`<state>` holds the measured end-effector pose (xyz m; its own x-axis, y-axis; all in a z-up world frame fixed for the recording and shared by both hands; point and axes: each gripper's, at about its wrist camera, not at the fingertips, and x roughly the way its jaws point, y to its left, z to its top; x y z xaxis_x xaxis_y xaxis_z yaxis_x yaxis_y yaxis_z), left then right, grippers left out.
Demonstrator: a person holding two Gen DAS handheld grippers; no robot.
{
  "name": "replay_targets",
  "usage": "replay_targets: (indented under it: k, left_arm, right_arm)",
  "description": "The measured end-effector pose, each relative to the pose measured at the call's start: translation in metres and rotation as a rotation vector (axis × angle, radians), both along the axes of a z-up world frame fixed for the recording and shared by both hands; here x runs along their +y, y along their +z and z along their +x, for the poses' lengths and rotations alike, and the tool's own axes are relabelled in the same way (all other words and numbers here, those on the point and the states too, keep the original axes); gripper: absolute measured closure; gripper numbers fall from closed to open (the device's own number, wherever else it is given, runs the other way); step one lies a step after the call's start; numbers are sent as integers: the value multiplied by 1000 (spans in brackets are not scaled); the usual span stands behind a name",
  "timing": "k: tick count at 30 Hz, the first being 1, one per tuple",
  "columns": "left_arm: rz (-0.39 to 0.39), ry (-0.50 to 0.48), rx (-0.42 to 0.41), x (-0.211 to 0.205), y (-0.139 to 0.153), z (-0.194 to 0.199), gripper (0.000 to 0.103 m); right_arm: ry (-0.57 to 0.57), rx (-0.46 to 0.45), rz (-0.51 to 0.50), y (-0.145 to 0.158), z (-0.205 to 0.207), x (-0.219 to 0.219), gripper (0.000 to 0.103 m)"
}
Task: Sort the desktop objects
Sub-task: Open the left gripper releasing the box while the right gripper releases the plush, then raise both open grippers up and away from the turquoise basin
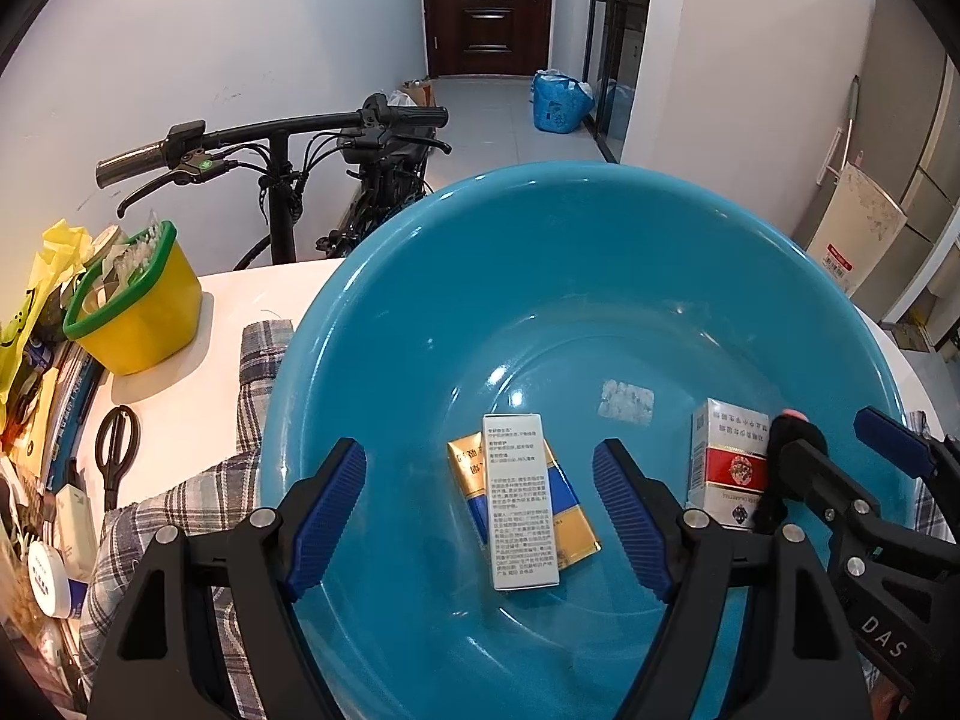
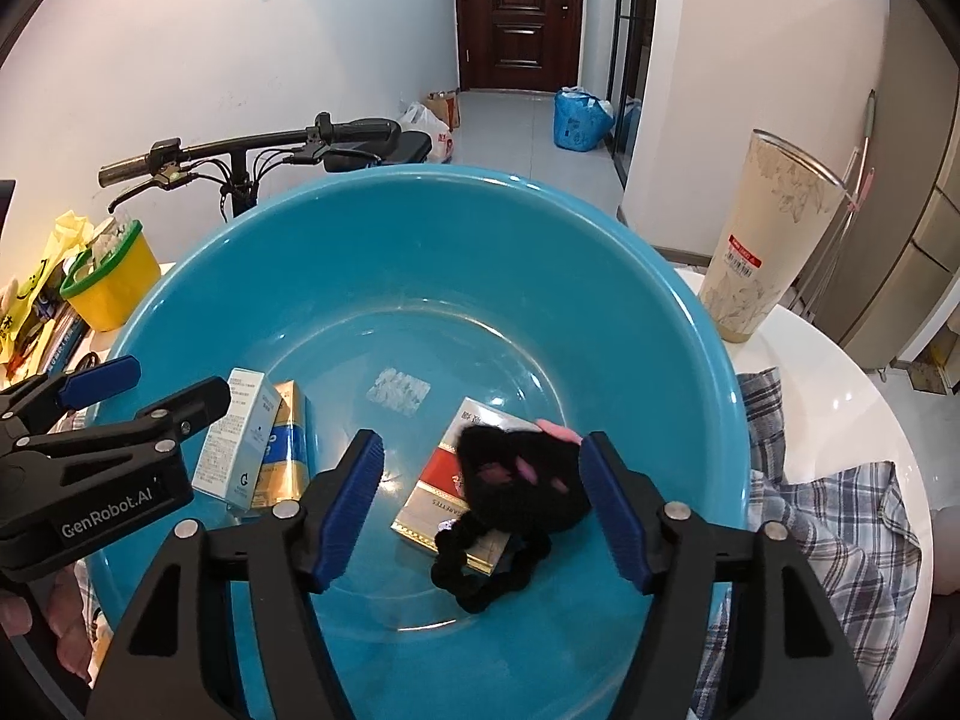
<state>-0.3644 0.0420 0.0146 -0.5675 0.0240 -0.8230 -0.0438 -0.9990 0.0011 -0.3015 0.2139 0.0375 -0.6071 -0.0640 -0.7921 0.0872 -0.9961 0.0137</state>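
Your black hair tie [image 2: 516,492] with pink paw pads lies on the red pack [image 2: 447,495] in the blue basin [image 2: 420,252], right gripper [image 2: 483,501] open around it, left gripper [image 1: 480,513] open, empty, over the white box [image 1: 521,501].

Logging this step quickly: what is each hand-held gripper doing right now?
Left hand-held gripper: open, holding nothing, above the pale box in the blue basin.
Right hand-held gripper: open, black paw scrunchie lies loose between its fingers.
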Motion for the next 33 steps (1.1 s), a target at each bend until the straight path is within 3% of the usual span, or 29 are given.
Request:
replay_targets:
  k: [12, 21, 23, 25, 28, 29, 33]
  left_arm:
    - [7, 1, 22, -2, 6, 3, 23]
    - [9, 6, 141, -6, 27, 12, 22]
    - [26, 11, 185, -8, 34, 15, 22]
    - [43, 28, 253, -11, 43, 22, 22]
    - [59, 31, 377, -14, 62, 37, 21]
    - [56, 25, 406, -14, 67, 41, 15]
    - [6, 6, 544, -8, 85, 59, 14]
  right_arm:
    - [-24, 13, -4, 2, 0, 6, 37]
    - [-55, 172, -34, 32, 16, 15, 36]
    - [-54, 208, -49, 39, 20, 17, 36]
    - [-62, 252, -49, 45, 23, 19, 27]
    - [-67, 321, -42, 55, 29, 20, 25]
    - [-64, 339, -43, 58, 31, 19, 25]
    - [-62, 434, -48, 71, 42, 19, 15]
